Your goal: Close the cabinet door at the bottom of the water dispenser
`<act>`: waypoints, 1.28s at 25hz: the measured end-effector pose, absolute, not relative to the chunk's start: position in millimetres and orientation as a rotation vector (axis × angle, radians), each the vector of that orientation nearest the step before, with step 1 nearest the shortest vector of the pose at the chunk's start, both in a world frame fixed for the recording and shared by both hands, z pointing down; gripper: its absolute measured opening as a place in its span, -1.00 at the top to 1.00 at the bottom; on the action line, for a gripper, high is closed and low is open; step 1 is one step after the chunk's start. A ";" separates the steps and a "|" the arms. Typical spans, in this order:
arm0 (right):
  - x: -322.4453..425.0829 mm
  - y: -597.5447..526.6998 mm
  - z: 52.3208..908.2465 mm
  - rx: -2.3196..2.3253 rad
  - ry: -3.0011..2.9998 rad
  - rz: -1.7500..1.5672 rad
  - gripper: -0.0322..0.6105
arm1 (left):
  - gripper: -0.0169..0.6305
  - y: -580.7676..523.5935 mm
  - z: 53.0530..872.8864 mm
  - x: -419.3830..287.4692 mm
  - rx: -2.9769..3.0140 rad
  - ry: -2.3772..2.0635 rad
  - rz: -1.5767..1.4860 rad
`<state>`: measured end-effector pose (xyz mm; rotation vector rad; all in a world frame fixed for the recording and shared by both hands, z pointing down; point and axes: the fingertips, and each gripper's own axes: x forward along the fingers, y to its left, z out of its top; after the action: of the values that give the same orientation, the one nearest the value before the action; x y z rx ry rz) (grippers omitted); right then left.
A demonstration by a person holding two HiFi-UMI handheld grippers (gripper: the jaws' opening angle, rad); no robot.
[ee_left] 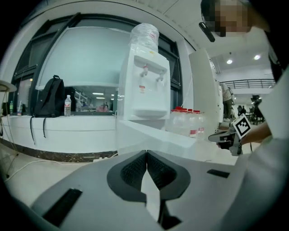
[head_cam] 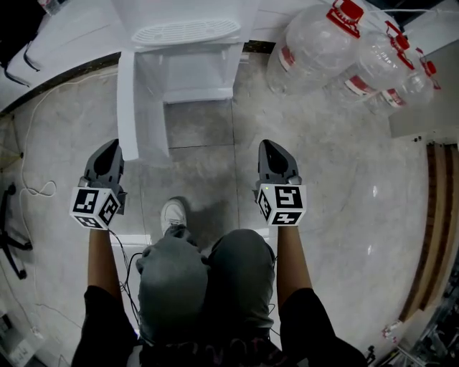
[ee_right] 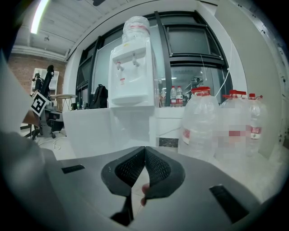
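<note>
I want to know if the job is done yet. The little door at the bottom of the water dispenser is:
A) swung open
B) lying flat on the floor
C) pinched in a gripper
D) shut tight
A: in the head view the door stands swung out from the left side of the water dispenser, leaving the cabinet uncovered.

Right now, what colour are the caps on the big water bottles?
Red caps, clearest in head view.
</note>
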<state>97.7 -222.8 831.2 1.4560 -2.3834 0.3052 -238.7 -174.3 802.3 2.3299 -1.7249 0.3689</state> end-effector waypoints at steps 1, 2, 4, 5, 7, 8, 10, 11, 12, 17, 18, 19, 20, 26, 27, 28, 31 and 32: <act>100.1 -222.2 833.5 1.459 -2.377 0.308 0.86 | 0.90 -178.1 805.1 -229.2 2.351 -1.693 0.362; 102.1 -221.7 836.0 1.462 -2.371 0.310 0.86 | 0.90 -182.3 807.8 -220.9 2.372 -1.664 0.355; 106.0 -221.1 841.0 1.469 -2.359 0.309 0.86 | 0.90 -192.0 812.4 -207.1 2.407 -1.617 0.340; 108.2 -220.8 843.3 1.473 -2.350 0.309 0.86 | 0.90 -197.0 814.5 -200.8 2.419 -1.598 0.335; 112.3 -221.1 848.3 1.475 -2.328 0.322 0.86 | 0.90 -207.3 817.7 -188.4 2.439 -1.562 0.322; 114.0 -221.7 850.8 1.476 -2.317 0.332 0.86 | 0.90 -212.8 818.7 -181.4 2.453 -1.540 0.317; 117.4 -224.6 853.9 1.488 -2.300 0.347 0.86 | 0.90 -225.4 819.3 -164.8 2.496 -1.487 0.313; 119.0 -227.0 854.2 1.497 -2.295 0.349 0.86 | 0.90 -232.5 819.0 -156.0 2.519 -1.458 0.307; 120.8 -229.5 854.4 1.505 -2.290 0.347 0.86 | 0.90 -239.7 818.7 -147.5 2.540 -1.432 0.298; 133.3 -238.5 860.1 1.534 -2.272 0.354 0.86 | 0.90 -272.9 819.3 -109.5 2.595 -1.345 0.236; 134.9 -241.1 861.4 1.538 -2.267 0.353 0.86 | 0.90 -280.1 819.7 -104.0 2.602 -1.338 0.229; 136.5 -243.3 862.7 1.540 -2.263 0.351 0.86 | 0.90 -287.2 820.0 -98.8 2.609 -1.333 0.225; 138.4 -245.0 864.1 1.542 -2.257 0.349 0.86 | 0.90 -294.2 820.1 -93.8 2.619 -1.328 0.222; 158.1 -250.6 873.4 1.572 -2.204 0.360 0.86 | 0.90 -338.2 820.6 -70.7 2.665 -1.305 0.206; 161.4 -251.3 874.3 1.584 -2.200 0.360 0.86 | 0.90 -345.0 821.3 -68.4 2.668 -1.305 0.207; 164.7 -251.9 875.2 1.596 -2.197 0.359 0.86 | 0.90 -351.7 822.7 -66.9 2.667 -1.307 0.211; 175.9 -251.5 880.3 1.616 -2.172 0.368 0.86 | 0.90 -371.7 831.3 -69.3 2.641 -1.332 0.240; 179.6 -250.8 882.0 1.621 -2.161 0.373 0.86 | 0.90 -378.1 834.2 -71.7 2.624 -1.343 0.241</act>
<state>179.6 -250.8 882.0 1.6208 -2.1611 0.3729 -71.7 -378.1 834.2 2.6244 -1.3427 0.2408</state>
